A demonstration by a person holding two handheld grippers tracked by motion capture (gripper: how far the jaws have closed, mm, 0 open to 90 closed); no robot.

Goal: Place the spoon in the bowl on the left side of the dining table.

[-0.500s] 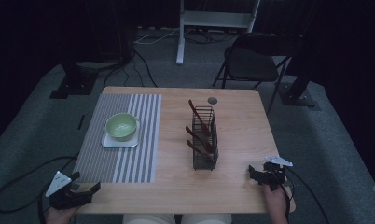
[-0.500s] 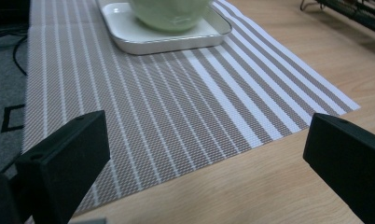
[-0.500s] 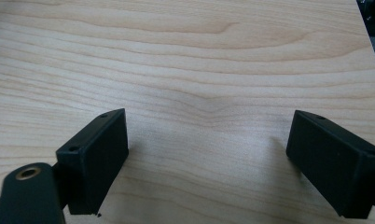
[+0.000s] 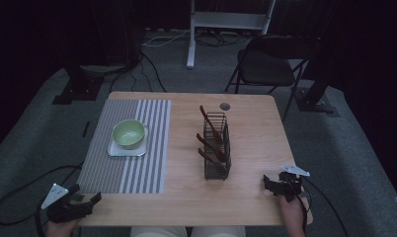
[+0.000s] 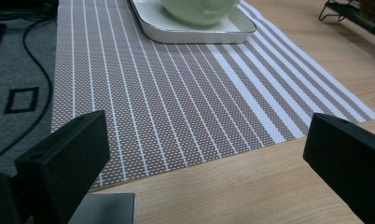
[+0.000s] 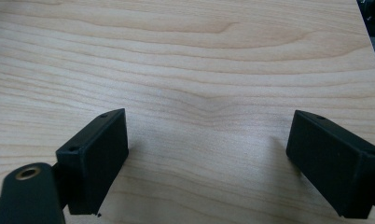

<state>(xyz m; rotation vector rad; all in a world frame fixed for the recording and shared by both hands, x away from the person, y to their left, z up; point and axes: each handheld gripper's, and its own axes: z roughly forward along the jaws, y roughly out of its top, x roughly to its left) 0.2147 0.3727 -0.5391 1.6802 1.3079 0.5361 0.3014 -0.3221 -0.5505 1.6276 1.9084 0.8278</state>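
Beneath the right gripper's [image 6: 206, 163] wide-apart jaws the table [image 6: 199, 60] is pale wood with plain grain and a smooth, faintly satin finish. The jaws themselves look like matt black plastic. Ahead of the left gripper's [image 5: 202, 163] jaws lies a woven placemat [image 5: 176, 93], coarse-textured, brown with white stripes. Beyond it a glossy white tray [image 5: 195, 29] carries a smooth, pale green bowl [image 5: 197, 10]. Off to the right, a rack [image 4: 217, 145] of thin dark wire.
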